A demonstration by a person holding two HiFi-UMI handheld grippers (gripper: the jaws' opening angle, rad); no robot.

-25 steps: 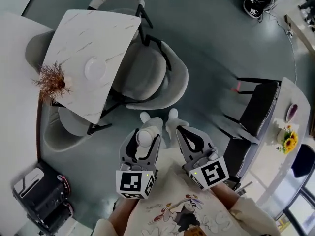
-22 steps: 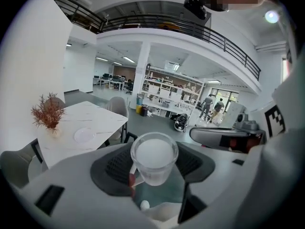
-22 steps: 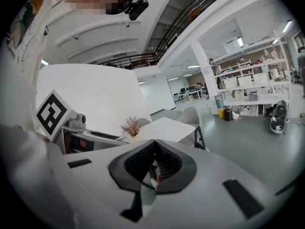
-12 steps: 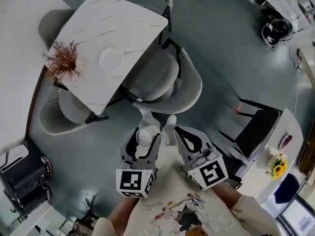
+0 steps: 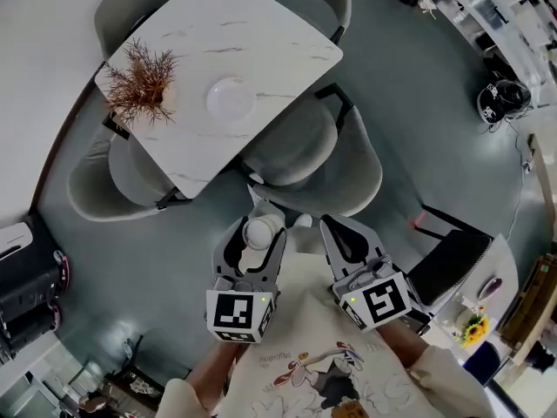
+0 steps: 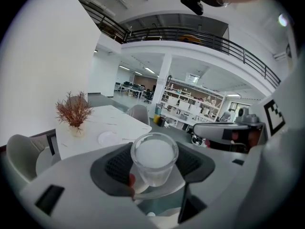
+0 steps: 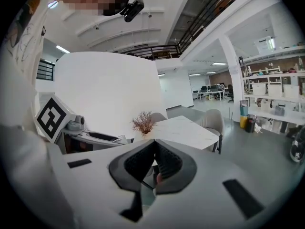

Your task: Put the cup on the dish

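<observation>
- L gripper [image 5: 258, 232], R gripper [image 5: 341, 238]: pale grey plastic shells, curved jaws w/ dark grey liners, ribbed pads [image 6: 116, 165].
- Marker cube [image 5: 238, 314] at back of ea. gripper: white faces, black square codes.
- Sm. green LED [image 5: 262, 299] by cube's top edge.
- Shirt [image 5: 305, 368]: cream, cartoon print.
- Sleeve [image 5: 439, 381]: cream, long.

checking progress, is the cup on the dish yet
No, the cup is clamped in the left tool, and the dish lies on the table away from it.
</observation>
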